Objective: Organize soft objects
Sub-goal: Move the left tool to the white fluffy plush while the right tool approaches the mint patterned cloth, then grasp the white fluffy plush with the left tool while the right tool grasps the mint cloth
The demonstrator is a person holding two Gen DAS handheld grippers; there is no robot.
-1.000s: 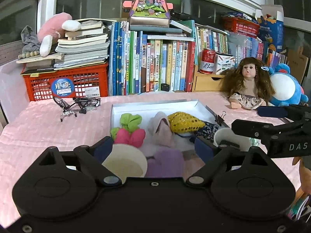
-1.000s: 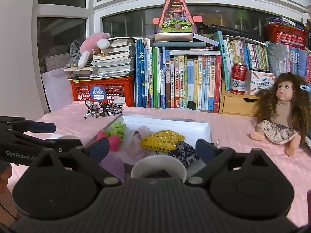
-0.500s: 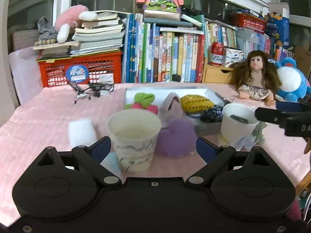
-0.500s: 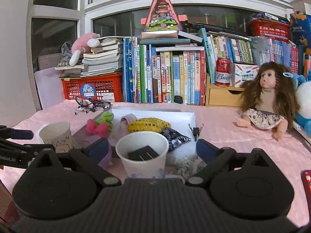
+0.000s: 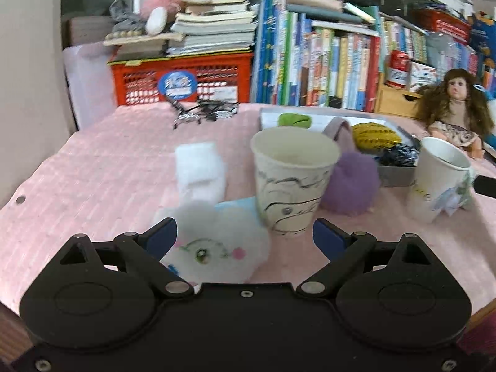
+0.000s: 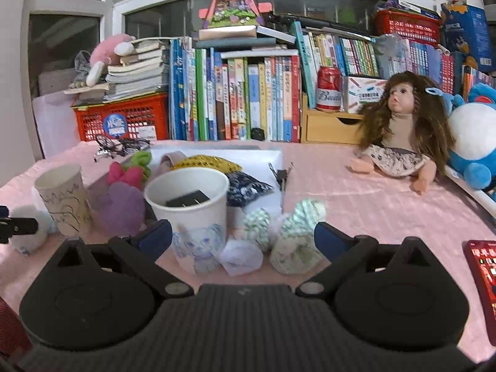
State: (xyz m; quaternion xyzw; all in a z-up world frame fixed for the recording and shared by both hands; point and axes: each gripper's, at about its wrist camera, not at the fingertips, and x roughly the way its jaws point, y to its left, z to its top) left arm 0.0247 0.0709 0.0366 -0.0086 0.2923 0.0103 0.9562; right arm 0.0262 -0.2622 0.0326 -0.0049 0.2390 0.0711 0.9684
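Observation:
My left gripper (image 5: 245, 234) is open and empty, low over the pink table, with a white plush with an embroidered face (image 5: 217, 245) between its fingers. Beyond stand a paper cup (image 5: 291, 179), a white fluffy pad (image 5: 200, 170) and a purple pompom (image 5: 353, 183). My right gripper (image 6: 243, 232) is open and empty, right behind a paper cup with a bear print (image 6: 189, 214), a white scrap (image 6: 240, 255) and a green-white knitted piece (image 6: 294, 232). The white tray (image 6: 266, 155) holds a pink-green bow (image 6: 130, 170), a yellow sequin pouch (image 6: 210, 162) and a dark pouch (image 6: 245, 186).
A doll (image 6: 400, 133) and a blue plush (image 6: 471, 142) sit at the right. Books, a red crate (image 5: 183, 80) and a wooden drawer box (image 6: 328, 124) line the back. A toy bicycle (image 5: 201, 111) and a binder clip (image 6: 280, 173) lie on the table. A red phone (image 6: 483, 279) lies at the right edge.
Both grippers have pulled back toward the table's near edge and sunk lower. The white plush and the knitted piece have come into view in front of them. Both stay open.

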